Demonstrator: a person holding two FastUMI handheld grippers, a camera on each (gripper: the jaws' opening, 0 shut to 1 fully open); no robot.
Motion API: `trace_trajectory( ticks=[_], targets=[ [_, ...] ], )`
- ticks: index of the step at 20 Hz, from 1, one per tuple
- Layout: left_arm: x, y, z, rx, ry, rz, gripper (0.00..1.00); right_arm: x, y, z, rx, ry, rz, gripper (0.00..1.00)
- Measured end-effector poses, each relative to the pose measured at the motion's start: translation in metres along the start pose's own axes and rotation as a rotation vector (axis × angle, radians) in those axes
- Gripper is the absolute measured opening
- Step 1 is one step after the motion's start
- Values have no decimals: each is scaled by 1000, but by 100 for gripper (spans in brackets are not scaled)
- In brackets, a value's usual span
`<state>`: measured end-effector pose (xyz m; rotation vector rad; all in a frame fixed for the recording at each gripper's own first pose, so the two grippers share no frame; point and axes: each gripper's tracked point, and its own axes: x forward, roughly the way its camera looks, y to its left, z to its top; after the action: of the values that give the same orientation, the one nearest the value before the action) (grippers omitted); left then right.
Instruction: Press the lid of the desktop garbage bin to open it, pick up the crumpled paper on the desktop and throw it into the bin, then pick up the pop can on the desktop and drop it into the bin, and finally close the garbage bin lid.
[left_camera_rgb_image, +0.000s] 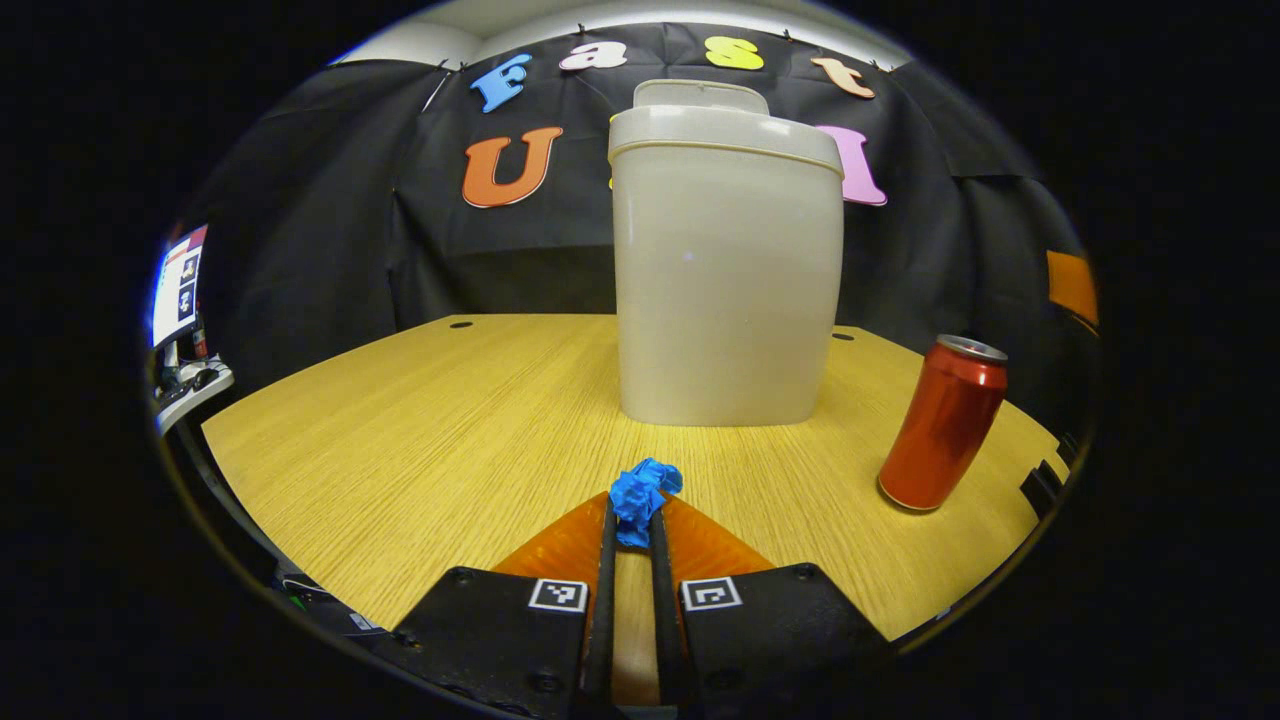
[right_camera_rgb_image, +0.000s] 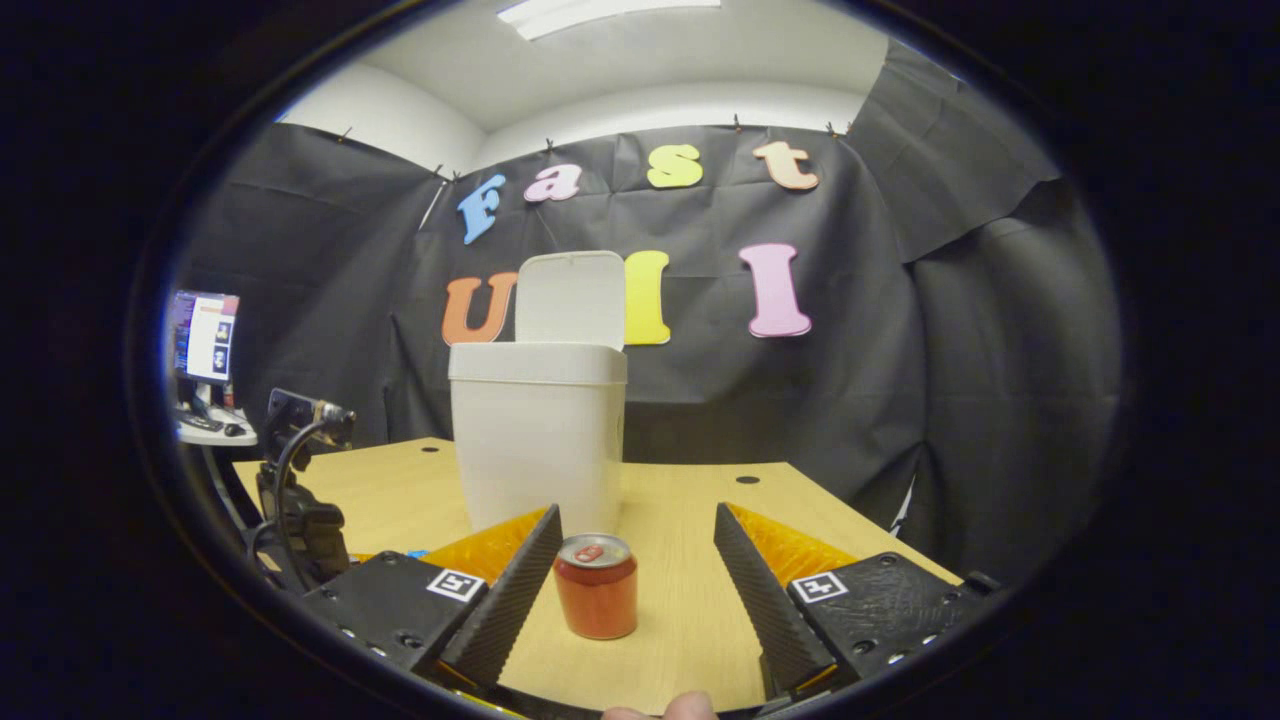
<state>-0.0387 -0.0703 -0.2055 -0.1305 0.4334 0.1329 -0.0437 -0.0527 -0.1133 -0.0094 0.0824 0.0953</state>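
Observation:
The cream garbage bin stands on the wooden desk with its lid tipped up and open. In the left gripper view, my left gripper is shut on the blue crumpled paper, low over the desk in front of the bin. The red pop can stands upright to the right of the bin. In the right gripper view, the pop can sits on the desk between the wide-apart fingers of my right gripper, which is open and touches nothing. The bin is behind it.
The left gripper's body and cable rise at the left of the right gripper view. A monitor on a side table stands beyond the desk's left edge. Small holes mark the desk's back edge. A fingertip shows at the bottom.

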Motion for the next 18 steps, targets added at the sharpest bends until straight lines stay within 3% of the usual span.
trace_trajectory(
  ticks=[6, 9, 18],
  targets=[
    [-7, 16, 62, -16, -97, -22, 20, 6, 19, -47, 25, 122, -2, 95],
    [-18, 33, 84, 9, -151, 2, 20, 16, 27, -72, 24, 194, 0, 95],
    [-37, 39, 114, 26, -220, -17, 20, 47, 27, -123, 63, 347, -45, 96]
  ],
)
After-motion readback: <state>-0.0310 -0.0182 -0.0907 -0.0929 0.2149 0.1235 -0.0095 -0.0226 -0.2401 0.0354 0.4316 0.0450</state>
